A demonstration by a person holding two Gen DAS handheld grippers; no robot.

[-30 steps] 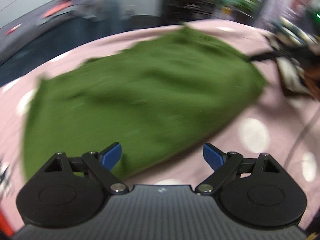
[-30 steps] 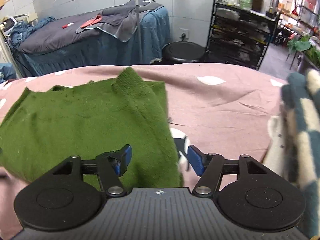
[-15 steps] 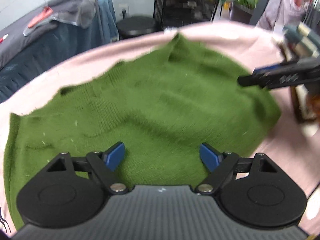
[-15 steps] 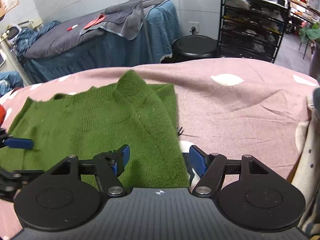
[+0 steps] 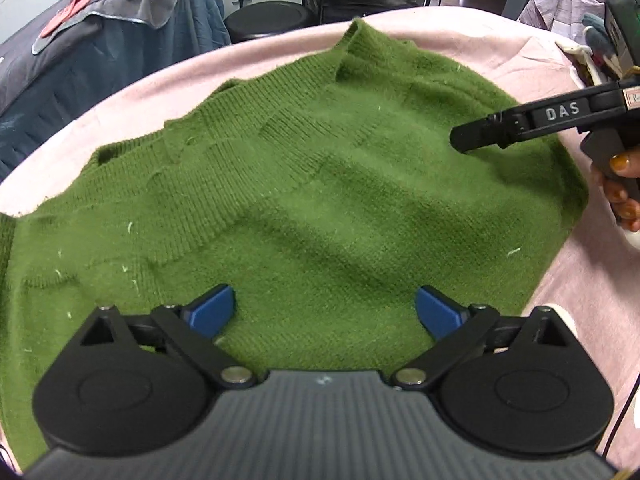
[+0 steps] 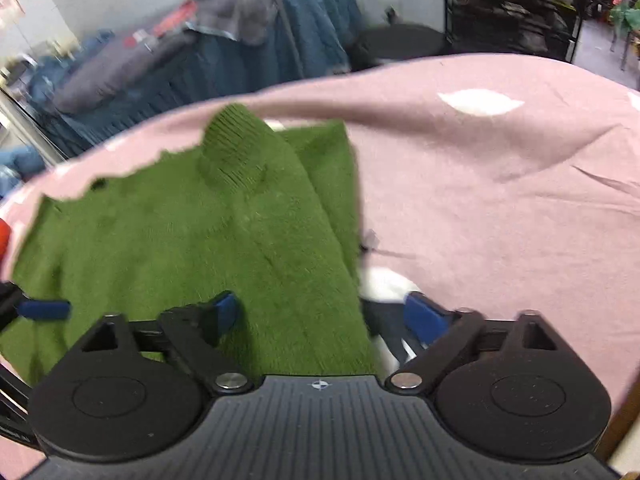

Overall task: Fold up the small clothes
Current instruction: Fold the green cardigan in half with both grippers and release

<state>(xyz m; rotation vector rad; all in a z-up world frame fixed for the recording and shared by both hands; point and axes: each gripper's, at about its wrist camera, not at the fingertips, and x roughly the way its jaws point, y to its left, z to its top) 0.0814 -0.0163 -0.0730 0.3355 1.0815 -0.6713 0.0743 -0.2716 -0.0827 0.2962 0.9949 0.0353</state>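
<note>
A green knit sweater (image 5: pixel 320 184) lies partly folded on a pink cloth-covered table (image 5: pixel 592 280). My left gripper (image 5: pixel 324 312) is open and empty, low over the sweater's near part. My right gripper (image 6: pixel 320 312) is open and empty over the sweater's right edge (image 6: pixel 248 232). In the left wrist view the right gripper's black finger (image 5: pixel 520 124) reaches in from the right above the sweater. The sweater's ribbed collar (image 6: pixel 232 148) bulges up at the far side.
A pink cloth with white spots (image 6: pixel 500 184) covers the table. Beyond the far edge stand a bed with blue and grey covers (image 5: pixel 100 52), a round black stool (image 5: pixel 272 20) and a black shelf rack (image 6: pixel 516 4). Other clothes (image 5: pixel 592 40) lie at the table's right.
My left gripper has swung over the sweater and now looks down on it. My right gripper has moved forward and left over the sweater's right edge. Both stay open.
</note>
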